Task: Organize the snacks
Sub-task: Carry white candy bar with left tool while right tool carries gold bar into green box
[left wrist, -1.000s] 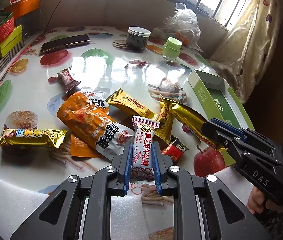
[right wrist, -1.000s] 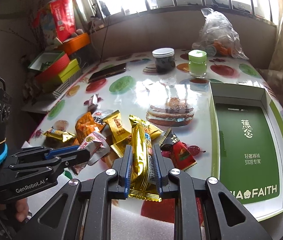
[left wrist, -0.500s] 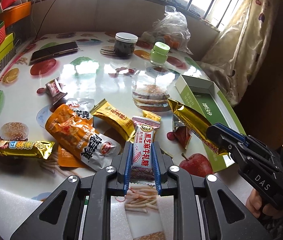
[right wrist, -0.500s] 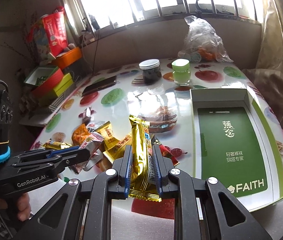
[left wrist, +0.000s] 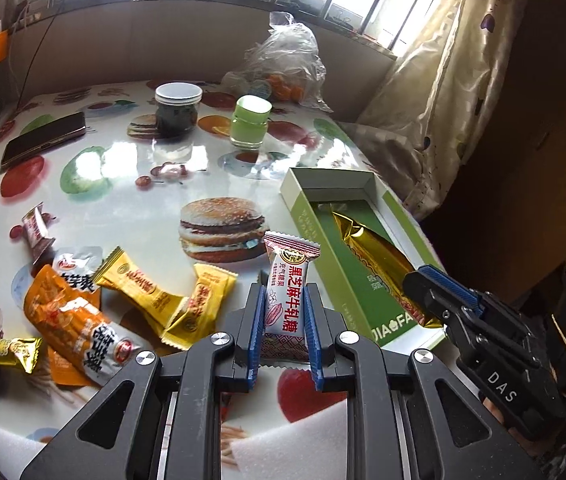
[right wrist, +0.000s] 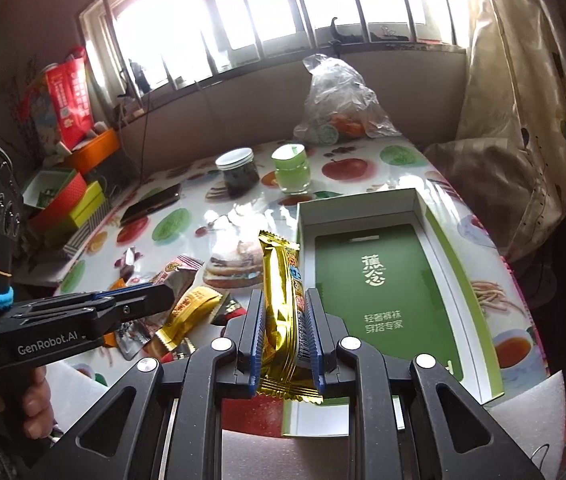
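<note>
Left wrist view: left gripper point(left wrist: 283, 322) clamps a white red-lettered candy packet point(left wrist: 286, 295); right gripper point(left wrist: 423, 300) holds a gold foil snack bar point(left wrist: 367, 256) over the empty shallow green-and-white cardboard box point(left wrist: 303, 216). Nothing is boxed yet; several wrapped snacks point(left wrist: 139, 288) wait on the tabletop point(left wrist: 123, 208).

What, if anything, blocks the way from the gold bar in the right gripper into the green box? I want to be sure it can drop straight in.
Nothing visible does. The right gripper holds the gold bar at the green box, whose top is open and whose floor looks bare. The left gripper, with its white candy, is beside the box, not over it.

A home room; barred window point(right wrist: 267, 12), curtain point(left wrist: 443, 92), fruit-print table point(left wrist: 131, 200) bearing a phone point(left wrist: 43, 138)
</note>
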Demonstrator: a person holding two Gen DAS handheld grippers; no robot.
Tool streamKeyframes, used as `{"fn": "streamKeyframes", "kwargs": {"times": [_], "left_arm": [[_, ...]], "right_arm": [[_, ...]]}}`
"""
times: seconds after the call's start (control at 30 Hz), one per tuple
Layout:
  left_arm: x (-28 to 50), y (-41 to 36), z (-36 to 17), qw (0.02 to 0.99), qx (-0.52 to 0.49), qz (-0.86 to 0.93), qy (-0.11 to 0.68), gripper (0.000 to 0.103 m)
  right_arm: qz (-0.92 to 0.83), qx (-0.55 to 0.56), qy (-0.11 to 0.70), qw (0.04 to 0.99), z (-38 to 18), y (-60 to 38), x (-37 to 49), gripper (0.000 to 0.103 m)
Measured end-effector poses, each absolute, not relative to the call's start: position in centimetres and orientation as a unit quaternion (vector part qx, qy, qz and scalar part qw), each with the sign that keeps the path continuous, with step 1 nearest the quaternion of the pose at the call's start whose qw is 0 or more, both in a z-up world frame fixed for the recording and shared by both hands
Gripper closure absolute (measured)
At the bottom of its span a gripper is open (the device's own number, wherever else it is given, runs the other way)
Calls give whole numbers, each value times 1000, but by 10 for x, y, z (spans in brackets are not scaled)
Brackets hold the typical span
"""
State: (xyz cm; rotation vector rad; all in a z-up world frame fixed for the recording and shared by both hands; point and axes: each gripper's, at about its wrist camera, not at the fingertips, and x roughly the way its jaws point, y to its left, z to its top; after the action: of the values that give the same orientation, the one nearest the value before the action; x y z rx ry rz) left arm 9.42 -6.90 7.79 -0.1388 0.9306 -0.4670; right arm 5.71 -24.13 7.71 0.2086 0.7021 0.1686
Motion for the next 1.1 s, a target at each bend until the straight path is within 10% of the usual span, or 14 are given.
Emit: {"fn": "streamKeyframes", "kwargs": {"times": [1.1], "left_arm": [[155, -192, 40, 826, -15, -264, 498, 83]], "right_arm": [[-42, 93, 374, 922, 36, -315, 66, 84]]}}
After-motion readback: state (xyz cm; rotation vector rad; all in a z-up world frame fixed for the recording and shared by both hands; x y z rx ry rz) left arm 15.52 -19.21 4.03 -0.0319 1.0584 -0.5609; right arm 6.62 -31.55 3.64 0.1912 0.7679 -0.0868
